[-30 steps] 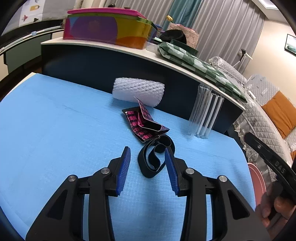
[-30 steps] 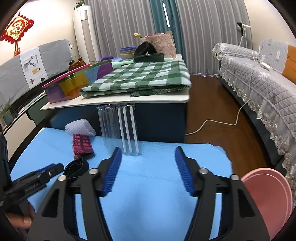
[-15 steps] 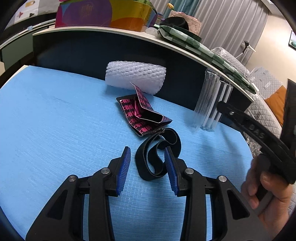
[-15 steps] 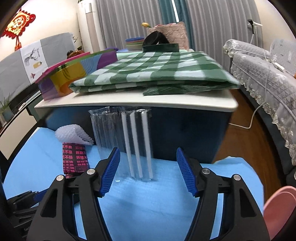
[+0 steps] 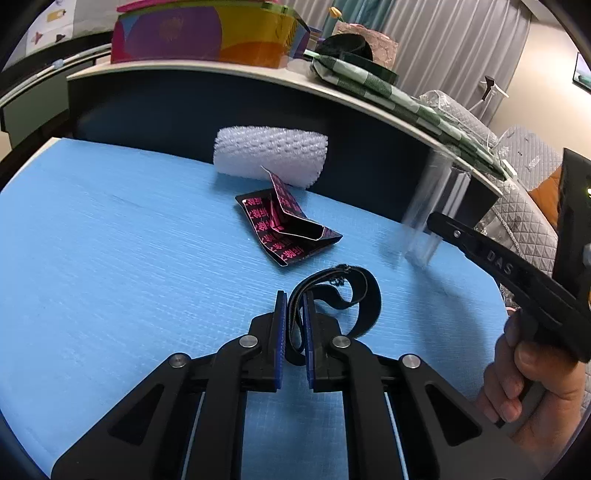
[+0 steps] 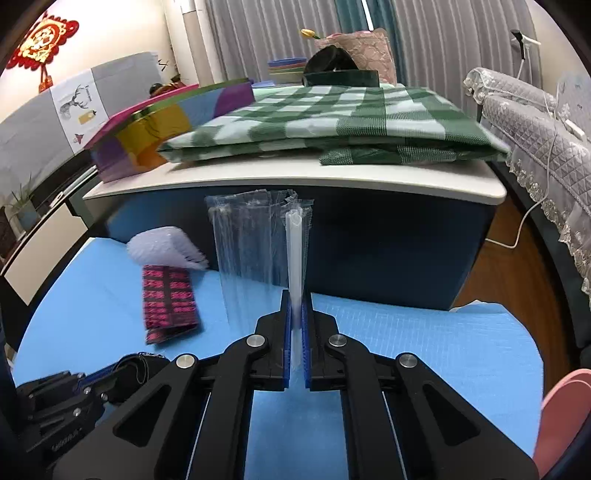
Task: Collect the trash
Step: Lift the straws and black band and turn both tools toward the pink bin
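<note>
left gripper (image 5: 293, 314) fingers just closed on black elastic strap loop (image 5: 343, 299), loop trails to 1 o'clock | right gripper (image 6: 295, 314) just closed on clear plastic straw sleeve (image 6: 258, 251), long axis 12 o'clock, upright | both on blue worktop (image 5: 110, 258)

Folded checked cloth (image 6: 332, 122), colourful box (image 5: 207, 33)

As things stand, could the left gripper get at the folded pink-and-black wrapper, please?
Probably not yet: the left gripper has just closed on the black strap, so its jaws are occupied. The wrapper lies just beyond with nothing between, on the blue mat.
</note>
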A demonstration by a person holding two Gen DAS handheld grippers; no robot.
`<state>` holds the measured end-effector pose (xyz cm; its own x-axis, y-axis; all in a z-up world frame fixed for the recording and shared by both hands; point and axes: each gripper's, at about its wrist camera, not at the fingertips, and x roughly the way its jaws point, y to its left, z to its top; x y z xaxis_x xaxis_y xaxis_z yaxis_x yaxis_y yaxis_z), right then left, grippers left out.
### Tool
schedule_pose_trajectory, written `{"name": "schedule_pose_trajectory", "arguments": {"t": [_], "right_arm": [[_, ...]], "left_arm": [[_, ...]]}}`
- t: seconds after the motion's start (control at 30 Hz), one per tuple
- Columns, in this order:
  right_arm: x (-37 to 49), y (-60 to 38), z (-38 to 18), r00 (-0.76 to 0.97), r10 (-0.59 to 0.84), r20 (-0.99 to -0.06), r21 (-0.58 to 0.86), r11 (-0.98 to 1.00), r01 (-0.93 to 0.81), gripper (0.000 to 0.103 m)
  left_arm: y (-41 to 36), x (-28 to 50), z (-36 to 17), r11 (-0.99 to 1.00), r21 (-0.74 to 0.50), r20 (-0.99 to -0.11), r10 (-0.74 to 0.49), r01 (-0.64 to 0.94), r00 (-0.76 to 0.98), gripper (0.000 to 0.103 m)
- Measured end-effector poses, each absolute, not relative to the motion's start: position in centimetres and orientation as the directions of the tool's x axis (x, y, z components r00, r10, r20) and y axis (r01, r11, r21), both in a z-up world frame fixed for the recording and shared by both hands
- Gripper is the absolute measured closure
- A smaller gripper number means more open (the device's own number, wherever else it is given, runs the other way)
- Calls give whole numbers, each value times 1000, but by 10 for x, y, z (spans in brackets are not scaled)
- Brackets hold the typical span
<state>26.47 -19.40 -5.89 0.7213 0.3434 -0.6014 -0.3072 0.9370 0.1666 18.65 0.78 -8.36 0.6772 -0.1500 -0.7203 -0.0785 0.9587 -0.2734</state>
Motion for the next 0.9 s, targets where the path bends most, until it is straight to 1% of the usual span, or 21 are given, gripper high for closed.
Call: {"name": "schedule_pose_trajectory", "arguments": {"t": [0.33,0.67,0.9], "right_arm": [[208,-197,-24,748,317,-583,104,942,-319,98],[150,-215,2,764,285,-579,70,951,-302,98],[106,-231,30,790,253,-558,30,958,-285,98]], "left_arm": [[8,159,-64,962,-267,-691,-151,-55,707,95],[1,132,-42,964,-264,-658,-162,-24,735,95],[-4,111,-22,961,-275,-620,-189,14,761,95]]}}
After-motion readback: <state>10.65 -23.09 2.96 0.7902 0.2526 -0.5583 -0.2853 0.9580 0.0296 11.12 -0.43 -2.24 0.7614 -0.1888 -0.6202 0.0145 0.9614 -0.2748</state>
